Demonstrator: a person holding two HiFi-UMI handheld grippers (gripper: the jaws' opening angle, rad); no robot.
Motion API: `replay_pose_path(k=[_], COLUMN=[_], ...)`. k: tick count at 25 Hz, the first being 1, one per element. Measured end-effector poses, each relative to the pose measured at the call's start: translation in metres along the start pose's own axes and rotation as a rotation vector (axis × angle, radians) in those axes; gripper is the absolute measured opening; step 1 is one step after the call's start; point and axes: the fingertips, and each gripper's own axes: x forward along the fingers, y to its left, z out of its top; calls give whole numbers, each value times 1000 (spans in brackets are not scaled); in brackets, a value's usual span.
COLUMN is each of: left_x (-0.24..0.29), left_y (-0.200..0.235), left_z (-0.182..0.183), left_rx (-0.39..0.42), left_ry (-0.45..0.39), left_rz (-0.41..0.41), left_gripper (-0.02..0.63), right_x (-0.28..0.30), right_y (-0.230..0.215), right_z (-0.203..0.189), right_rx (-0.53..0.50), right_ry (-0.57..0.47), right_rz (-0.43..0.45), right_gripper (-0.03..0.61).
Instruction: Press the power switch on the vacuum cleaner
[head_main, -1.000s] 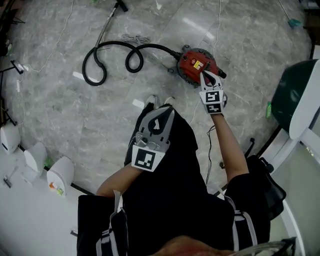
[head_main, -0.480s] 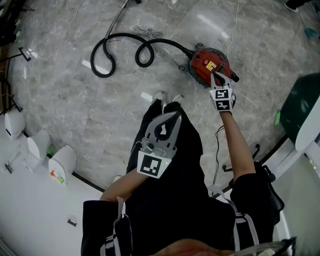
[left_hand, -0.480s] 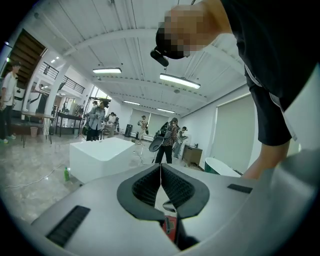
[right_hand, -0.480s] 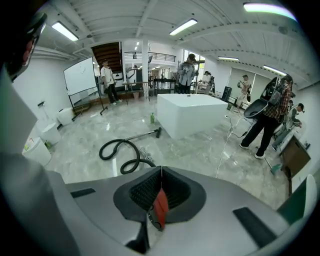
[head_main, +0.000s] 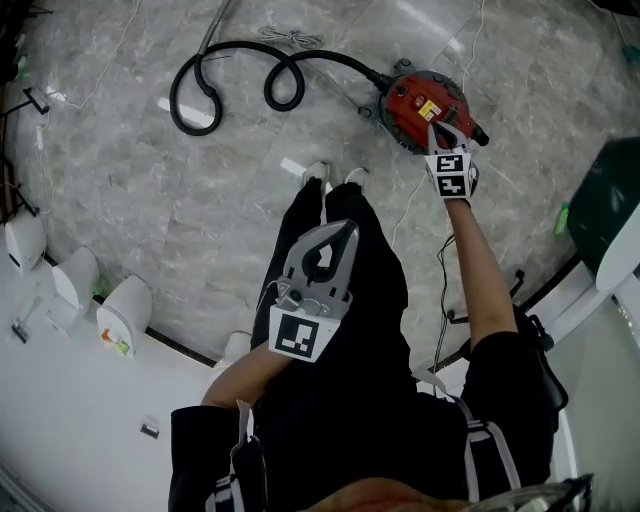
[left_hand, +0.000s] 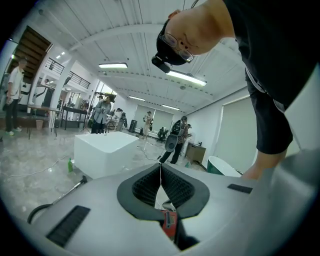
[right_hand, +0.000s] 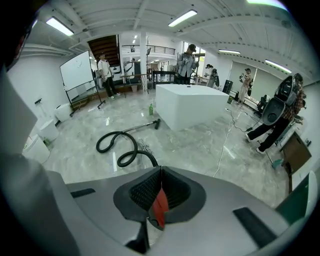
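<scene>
head view: the red canister vacuum cleaner (head_main: 412, 100) sits on the marble floor (head_main: 200, 220) ahead of the person's shoes, its black hose (head_main: 235, 80) looping off to the left. the right gripper (head_main: 433, 128) is at the end of a straightened arm, and its tip lies over the top of the canister beside a yellow label. this looks like the press itself, or the instant before it. i cannot tell whether the tip touches the switch. the left gripper (head_main: 347, 229) hangs in front of the person's dark trousers, well apart from the vacuum, apparently just parked out of the way.

left gripper view: its jaws are together with nothing between them. a slice of the red vacuum shows through the gap beneath them, far below. a white block (left_hand: 102, 146) stands in the room beyond.

right gripper view: here too the jaws meet at the tip and grip nothing, which suits poking a switch with one blunt point. the vacuum's red shell fills the gap under them, very close, and the hose curls across the floor behind.
</scene>
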Motion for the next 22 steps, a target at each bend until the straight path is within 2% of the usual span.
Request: replay_pose_path(k=[6,10,17,22], left_x=[12,19,31,41], left_y=[5,7,19,20], left_z=[-7,-22,-33,-53], left_rx=[-59,-106,-102,-129], left_ry=[-34,-28,-30,-13], left_rz=[25,29,43,36], left_gripper=[20,20,20,20], right_x=[35,53,97,125], right_y=[-5,-12,-12,-15], right_z=[-16,-29,-53,-76], right_rx=[-9,-85,-141,-123], right_ry=[35,64,128,156], right_rz=[11,-20,-1,11], right_gripper=[18,18,18,18])
